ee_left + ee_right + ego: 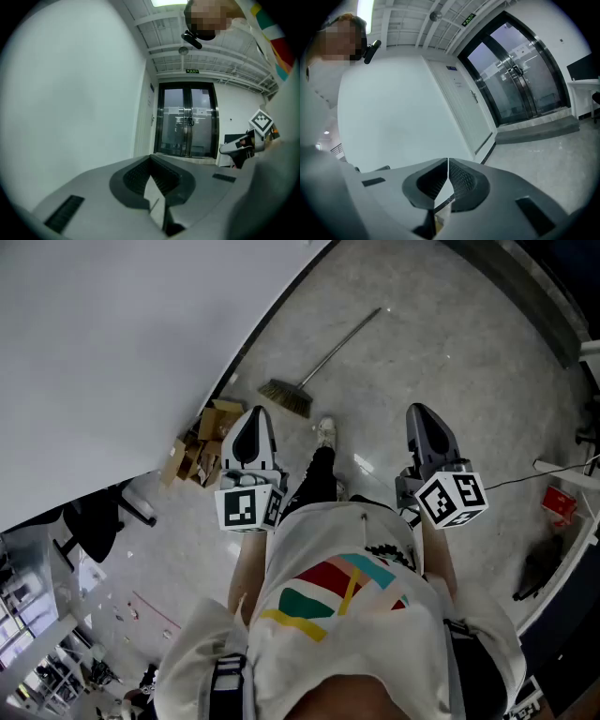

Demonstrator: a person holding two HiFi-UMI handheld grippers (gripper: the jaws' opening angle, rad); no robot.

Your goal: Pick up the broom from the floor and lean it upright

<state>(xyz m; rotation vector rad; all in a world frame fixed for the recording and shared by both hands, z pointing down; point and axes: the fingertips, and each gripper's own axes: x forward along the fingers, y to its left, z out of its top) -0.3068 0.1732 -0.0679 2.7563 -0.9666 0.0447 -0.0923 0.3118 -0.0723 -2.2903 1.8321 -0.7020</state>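
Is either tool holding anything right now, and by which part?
Nothing is held. The left tool and right tool are both shut and empty; the broom lies on the floor, untouched.

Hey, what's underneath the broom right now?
Only the speckled grey floor shows under the broom, which lies flat near the white wall. Whatever sits directly beneath its bristle head is covered.

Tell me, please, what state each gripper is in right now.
Left gripper: closed, holding nothing.
Right gripper: closed, holding nothing.
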